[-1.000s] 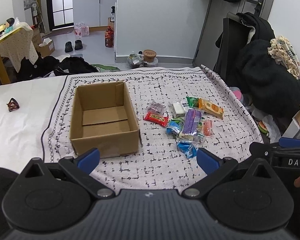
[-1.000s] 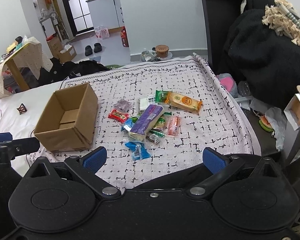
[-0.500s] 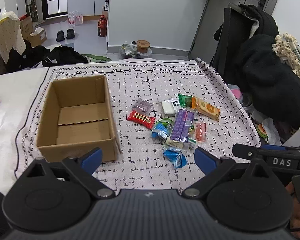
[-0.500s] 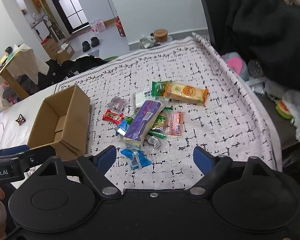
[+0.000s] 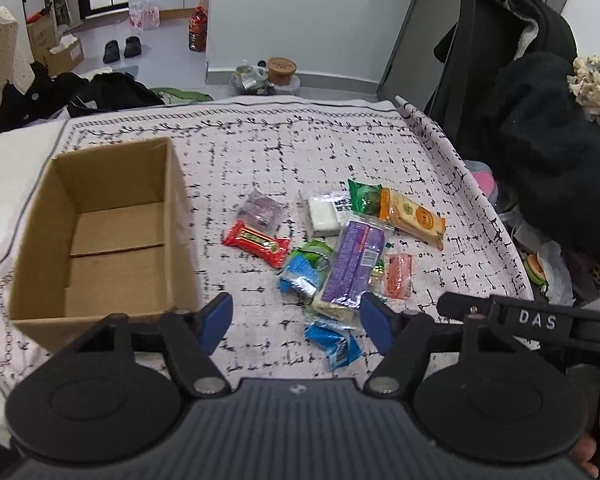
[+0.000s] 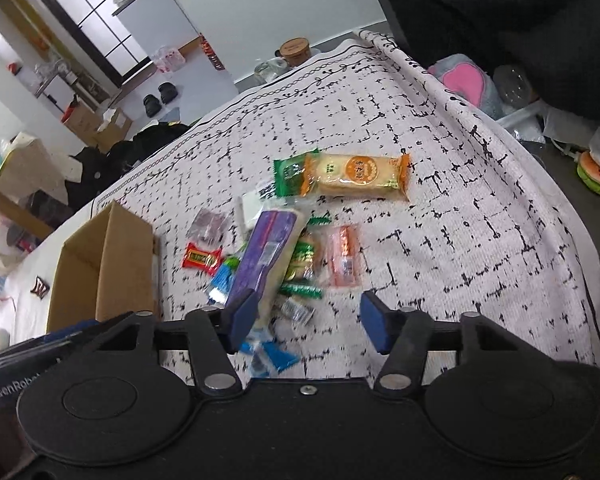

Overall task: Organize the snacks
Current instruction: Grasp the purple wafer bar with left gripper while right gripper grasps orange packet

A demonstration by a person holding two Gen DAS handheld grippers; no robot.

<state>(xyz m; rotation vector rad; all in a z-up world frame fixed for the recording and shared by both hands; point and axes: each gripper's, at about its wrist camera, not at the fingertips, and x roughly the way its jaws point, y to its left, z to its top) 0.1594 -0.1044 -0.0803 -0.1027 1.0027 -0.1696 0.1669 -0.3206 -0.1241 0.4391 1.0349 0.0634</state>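
Both grippers nearer snacks (image 5: 340, 256) | left gripper (image 5: 296, 322) closing, empty | right gripper (image 6: 308, 320) closing, empty

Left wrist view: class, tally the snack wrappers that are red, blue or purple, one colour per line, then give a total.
Red wrapper: 1
Blue wrappers: 2
Purple wrapper: 1
Total: 4

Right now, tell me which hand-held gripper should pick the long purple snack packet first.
Probably the right hand-held gripper: the long purple snack packet lies just past its closing fingers. The left hand-held gripper, also closing and empty, sits nearer the empty brown cardboard box.
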